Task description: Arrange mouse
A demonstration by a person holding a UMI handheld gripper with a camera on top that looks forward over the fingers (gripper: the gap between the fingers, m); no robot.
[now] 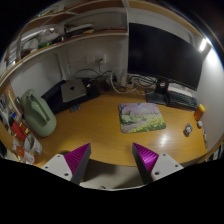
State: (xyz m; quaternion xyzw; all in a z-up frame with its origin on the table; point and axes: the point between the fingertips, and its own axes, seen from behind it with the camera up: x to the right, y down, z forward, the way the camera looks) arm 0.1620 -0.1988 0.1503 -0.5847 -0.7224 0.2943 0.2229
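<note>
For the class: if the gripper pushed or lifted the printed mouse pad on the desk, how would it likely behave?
The mouse pad lies thin and flat on the wooden desk, so it would probably slide rather than tip or roll. Being sheet-like, it likely droops if lifted by one edge. It looks light. The gripper is open, well short of it.

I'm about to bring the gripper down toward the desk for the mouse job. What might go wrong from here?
The mouse isn't clearly identifiable from this height, so the open gripper might descend on the wrong thing. Small items sit close beside the picture mat and may get knocked. The green object and clutter crowd the desk's other end, limiting room to swing.
</note>
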